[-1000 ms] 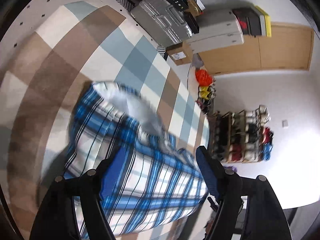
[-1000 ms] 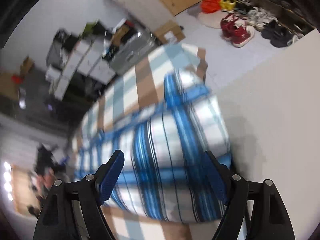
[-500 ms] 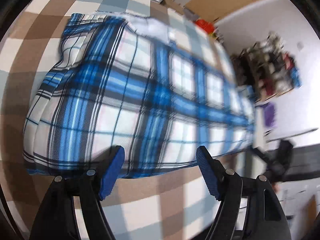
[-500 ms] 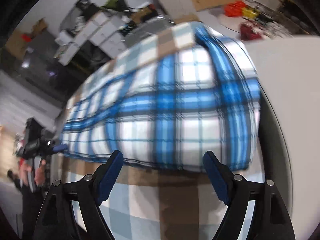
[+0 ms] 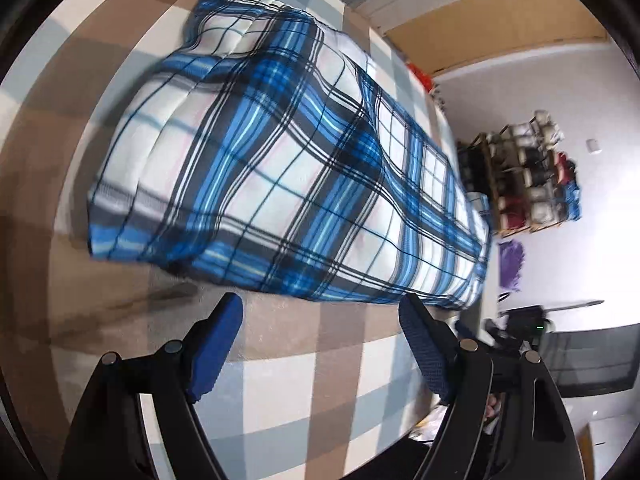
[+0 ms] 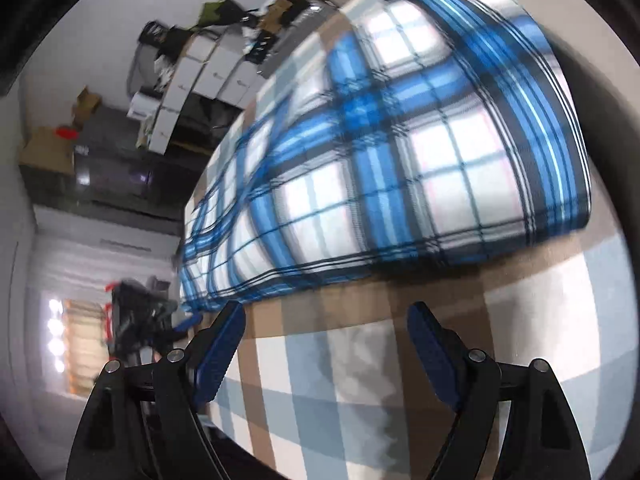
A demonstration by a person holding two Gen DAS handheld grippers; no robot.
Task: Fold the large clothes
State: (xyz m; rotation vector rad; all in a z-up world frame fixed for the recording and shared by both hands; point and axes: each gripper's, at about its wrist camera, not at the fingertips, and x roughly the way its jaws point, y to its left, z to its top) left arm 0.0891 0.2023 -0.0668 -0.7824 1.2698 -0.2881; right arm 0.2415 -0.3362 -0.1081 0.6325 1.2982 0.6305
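You are working over a surface spread with a checked cover (image 5: 304, 364) in brown, white and pale blue squares. Far beyond it in the left wrist view, a wood-panelled wall (image 5: 516, 20) meets a plain white wall (image 5: 520, 92), and to the right stands a shoe rack (image 5: 524, 176) packed with pairs (mostly dark and red). A purple cloth (image 5: 511, 262) lies just below the rack. In the right wrist view, white stacked boxes (image 6: 200, 68) and cardboard cartons (image 6: 44, 152) crowd the far left, and bright lamps (image 6: 54, 332) glow at the near left edge.
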